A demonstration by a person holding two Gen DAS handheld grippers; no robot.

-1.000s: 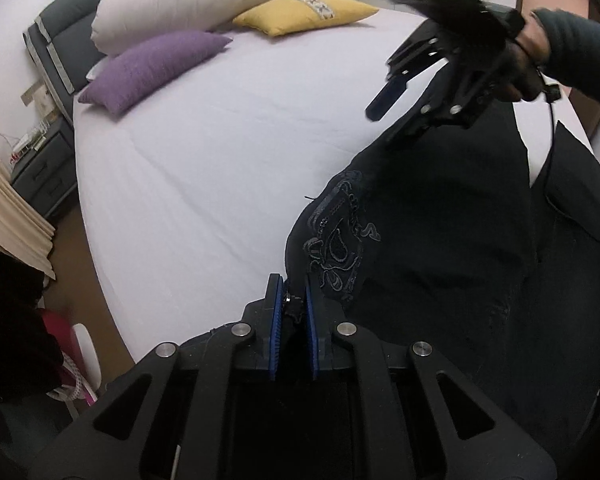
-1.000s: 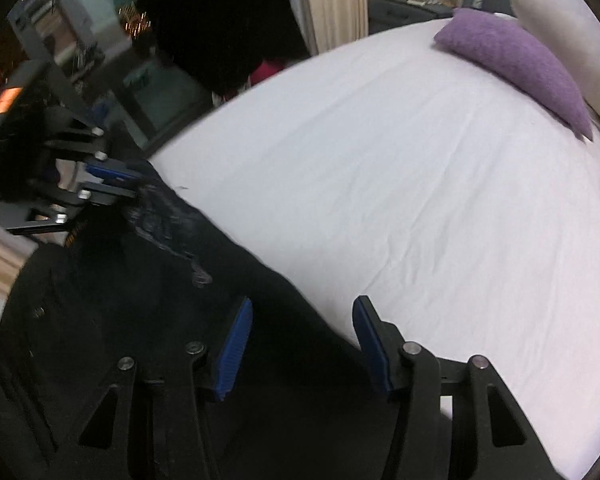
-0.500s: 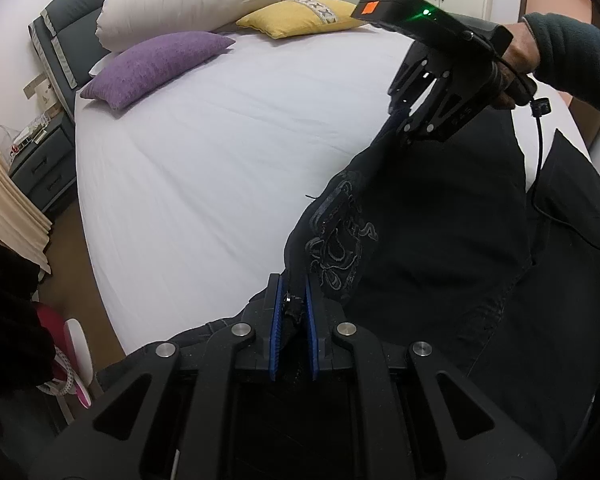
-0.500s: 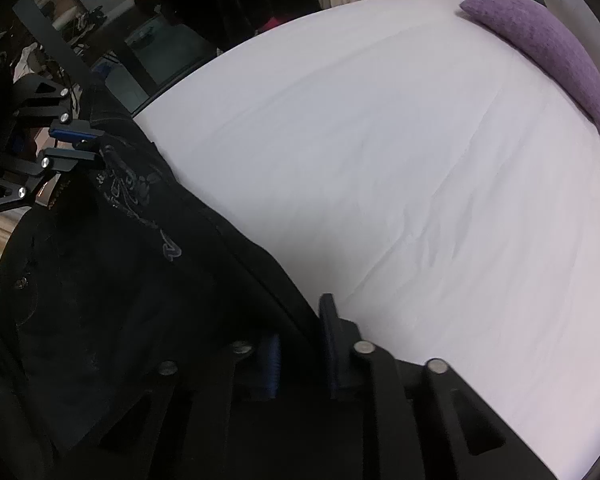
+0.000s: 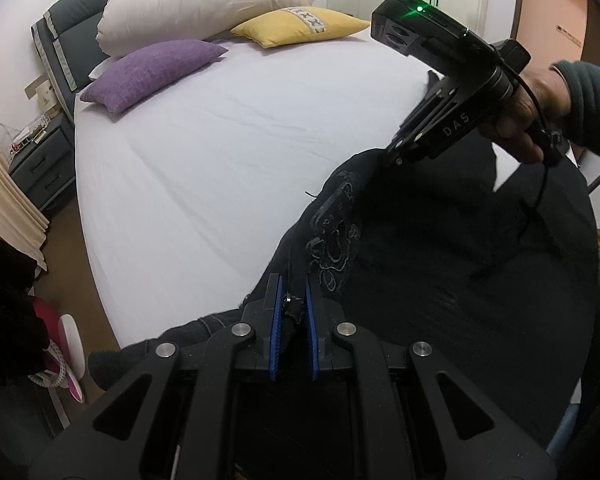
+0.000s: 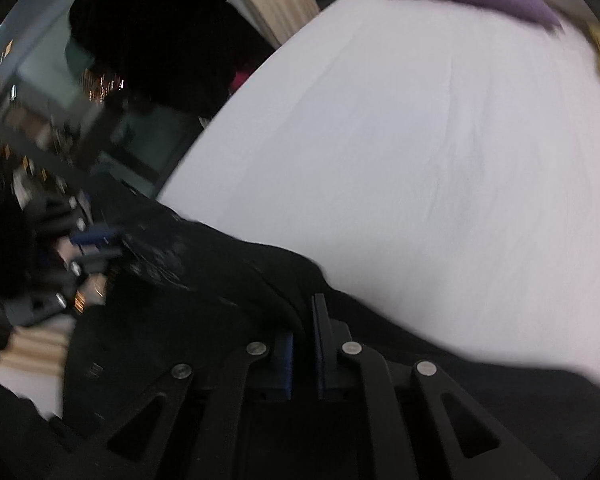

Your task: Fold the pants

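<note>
Black pants (image 5: 440, 248) with grey stitched embroidery hang at the near side of a bed with a white sheet (image 5: 228, 152). My left gripper (image 5: 292, 300) is shut on the pants' edge by the embroidery. My right gripper (image 5: 392, 158) is shut on the same edge further along, its fingertips hidden in the cloth. In the blurred right wrist view my right gripper (image 6: 304, 332) pinches a fold of the pants (image 6: 188, 320), with my left gripper (image 6: 96, 246) at the far left.
A purple pillow (image 5: 152, 72), a white pillow (image 5: 196, 4) and a yellow pillow (image 5: 300, 26) lie at the head of the bed. A grey nightstand (image 5: 40, 164) and a beige curtain (image 5: 8, 208) stand to the left. Dark clothing (image 5: 4, 312) hangs at lower left.
My right gripper has closed on the pants' edge and lifted it. My left gripper has stayed shut on the pants throughout.
</note>
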